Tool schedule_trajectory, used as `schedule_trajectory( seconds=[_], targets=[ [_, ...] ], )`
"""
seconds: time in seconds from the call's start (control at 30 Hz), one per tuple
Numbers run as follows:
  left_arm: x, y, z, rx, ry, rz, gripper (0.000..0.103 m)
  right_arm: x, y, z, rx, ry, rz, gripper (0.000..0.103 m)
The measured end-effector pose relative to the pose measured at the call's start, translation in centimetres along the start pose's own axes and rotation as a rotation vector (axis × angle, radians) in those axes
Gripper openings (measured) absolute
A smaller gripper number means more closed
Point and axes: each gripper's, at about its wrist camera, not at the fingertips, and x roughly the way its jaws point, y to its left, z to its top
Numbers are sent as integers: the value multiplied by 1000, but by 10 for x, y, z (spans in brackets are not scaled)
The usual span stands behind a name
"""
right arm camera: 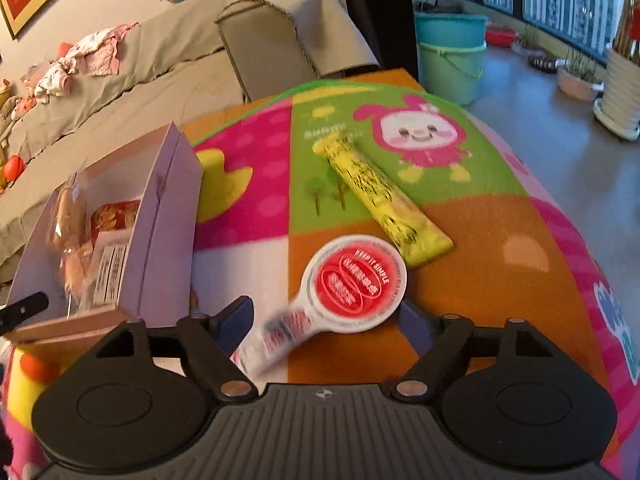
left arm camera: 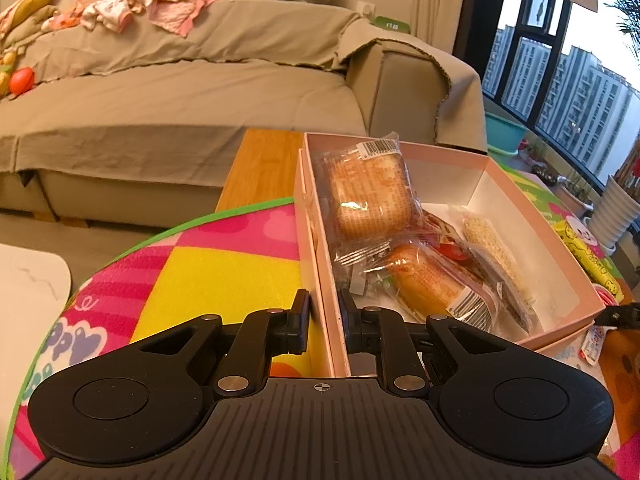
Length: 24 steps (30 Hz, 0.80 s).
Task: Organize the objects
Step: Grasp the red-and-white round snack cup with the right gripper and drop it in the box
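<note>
On the colourful mat [right arm camera: 248, 216] that covers the table, a pink box [left arm camera: 516, 204] stands at ten o'clock from the right gripper [right arm camera: 324, 320] and holds wrapped buns [left arm camera: 372, 196]; the left gripper [left arm camera: 325, 312] is clamped on its near wall. At one o'clock from the right gripper lies a yellow packet [right arm camera: 380, 196]. Between the right gripper's wide-apart fingers rests a red-and-white round packet [right arm camera: 352, 284], blurred, with neither finger touching it

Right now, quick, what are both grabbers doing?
Left gripper: shut on the side wall of the pink cardboard box.
Right gripper: open, around the white round-headed red-label packet, not gripping.
</note>
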Motion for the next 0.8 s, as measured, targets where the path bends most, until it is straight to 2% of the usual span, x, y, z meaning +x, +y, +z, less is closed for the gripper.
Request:
schedule_trajectory(
  seconds=[0.1,0.23,0.3,0.33,0.37,0.67,0.8],
  targets=[
    [0,0,0,1,1,-2,17,13,9,4,-37,-13,-30,81],
    [0,0,1,2,1,-2,17,22,20,1,-150,-55,-77,81],
    [0,0,1,2,1,-3,17,22,24,-2,-197,-67,-91,77],
    [0,0,1,2,1,-2,17,19,25,-4,-218,-72,-88,69],
    [0,0,1,1,1,-2,17,16,25,-5,-234,-67,-75,60],
    [0,0,1,3,2,0,17,-23,26,-30,-327,32,45,60],
    [1,0,1,0,1,0,17,-60,35,-41,-395,21,107,60]
  ],
)
